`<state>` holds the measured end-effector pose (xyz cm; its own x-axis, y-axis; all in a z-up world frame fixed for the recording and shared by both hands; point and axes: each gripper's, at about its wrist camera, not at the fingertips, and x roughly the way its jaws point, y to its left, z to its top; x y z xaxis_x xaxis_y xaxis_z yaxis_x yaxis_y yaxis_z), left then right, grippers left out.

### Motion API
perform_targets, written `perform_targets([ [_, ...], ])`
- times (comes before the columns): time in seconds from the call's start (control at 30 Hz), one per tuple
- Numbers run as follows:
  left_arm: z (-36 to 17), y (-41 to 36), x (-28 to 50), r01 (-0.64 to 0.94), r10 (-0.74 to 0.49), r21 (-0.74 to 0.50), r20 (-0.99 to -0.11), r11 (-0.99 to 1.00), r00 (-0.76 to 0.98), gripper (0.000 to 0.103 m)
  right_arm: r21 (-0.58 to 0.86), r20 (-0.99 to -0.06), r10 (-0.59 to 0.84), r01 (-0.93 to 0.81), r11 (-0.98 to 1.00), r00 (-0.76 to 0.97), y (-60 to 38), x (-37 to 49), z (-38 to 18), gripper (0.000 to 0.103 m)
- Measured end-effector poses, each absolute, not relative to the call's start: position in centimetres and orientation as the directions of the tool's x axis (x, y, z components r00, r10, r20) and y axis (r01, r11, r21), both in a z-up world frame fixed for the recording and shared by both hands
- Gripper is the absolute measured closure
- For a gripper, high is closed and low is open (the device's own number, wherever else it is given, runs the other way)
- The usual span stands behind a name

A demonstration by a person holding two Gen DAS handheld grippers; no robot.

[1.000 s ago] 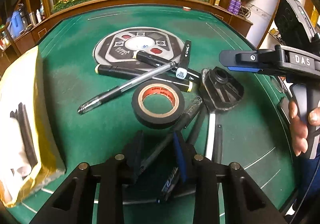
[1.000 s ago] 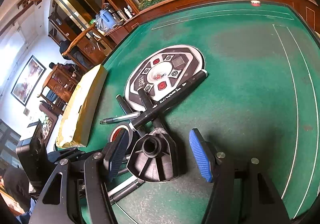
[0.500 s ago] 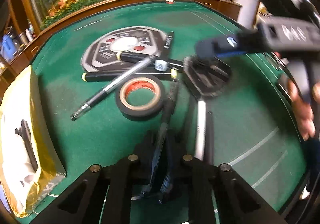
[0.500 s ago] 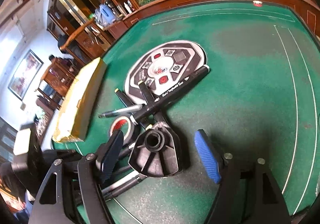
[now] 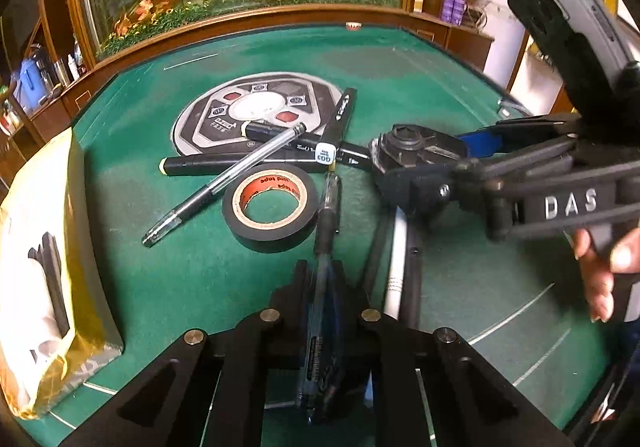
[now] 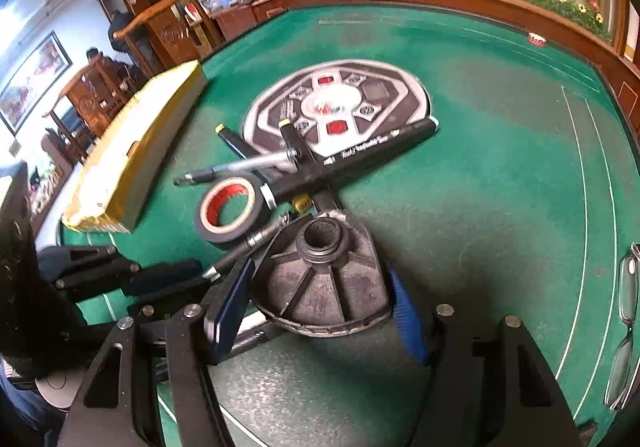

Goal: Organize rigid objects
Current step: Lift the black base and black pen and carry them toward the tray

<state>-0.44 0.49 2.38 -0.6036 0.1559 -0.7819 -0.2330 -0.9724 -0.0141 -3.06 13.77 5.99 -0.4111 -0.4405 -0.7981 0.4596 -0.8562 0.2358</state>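
Note:
My left gripper [image 5: 320, 287] is shut on a black pen [image 5: 327, 223] that points up the green table toward a roll of black tape [image 5: 270, 207]. My right gripper [image 6: 320, 295] has its blue pads against both sides of a black ribbed plastic base [image 6: 324, 283]; it also shows in the left wrist view [image 5: 412, 163]. Black markers [image 5: 200, 164] and a clear pen [image 5: 224, 183] lie crossed behind the tape. A white pen [image 5: 396, 259] and a dark pen [image 5: 414, 279] lie right of my left gripper.
A yellow cardboard box [image 5: 44, 271] lies along the table's left side. A round grey printed panel [image 5: 260, 111] sits in the table's middle. Eyeglasses [image 6: 626, 331] lie at the right edge. A wooden rim [image 5: 240, 19] bounds the far side.
My left gripper closed on the black pen. My right gripper moved in and closed its pads around the black base.

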Motion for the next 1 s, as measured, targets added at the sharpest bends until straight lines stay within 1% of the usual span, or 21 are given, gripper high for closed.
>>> perform_targets([
  [0.17, 3.0, 0.0, 0.4, -0.223, 0.179, -0.053, -0.781, -0.973, -0.598, 0.096, 0.267, -0.777, -0.474, 0.464, -0.845, -0.415, 14.1, -3.0, 6.7, 0.039],
  [0.3, 2.9, 0.4, 0.4, -0.229, 0.158, -0.026, -0.798, -0.973, -0.581, 0.096, 0.260, -0.784, -0.478, 0.489, -0.832, -0.397, 13.5, -2.6, 6.8, 0.039],
  [0.5, 1.8, 1.0, -0.7, -0.232, 0.128, 0.006, -0.820, -0.973, -0.558, 0.095, 0.233, -0.812, -0.447, 0.493, -0.838, -0.376, 12.9, -2.7, 5.8, 0.038],
  [0.57, 1.8, 0.9, -1.3, -0.220, 0.128, -0.004, -0.821, -0.976, -0.556, 0.092, 0.233, -0.812, -0.446, 0.491, -0.839, -0.376, 13.0, -2.7, 5.8, 0.038],
  [0.63, 1.8, 0.8, -1.5, -0.217, 0.132, -0.009, -0.818, -0.976, -0.560, 0.092, 0.230, -0.817, -0.439, 0.487, -0.842, -0.373, 13.0, -2.8, 5.5, 0.038],
  [0.73, 1.7, 1.0, -1.2, -0.213, 0.124, 0.002, -0.806, -0.977, -0.579, 0.094, 0.225, -0.824, -0.433, 0.490, -0.842, -0.366, 12.9, -2.9, 5.2, 0.039],
  [0.8, 1.7, 1.2, -0.8, -0.202, 0.107, 0.019, -0.800, -0.979, -0.591, 0.094, 0.234, -0.813, -0.447, 0.494, -0.837, -0.373, 13.0, -2.7, 5.6, 0.039],
  [1.0, 3.5, 0.3, 0.2, -0.164, 0.109, -0.002, -0.755, -0.986, -0.647, 0.095, 0.254, -0.768, -0.475, 0.477, -0.841, -0.429, 13.8, -2.5, 7.1, 0.039],
])
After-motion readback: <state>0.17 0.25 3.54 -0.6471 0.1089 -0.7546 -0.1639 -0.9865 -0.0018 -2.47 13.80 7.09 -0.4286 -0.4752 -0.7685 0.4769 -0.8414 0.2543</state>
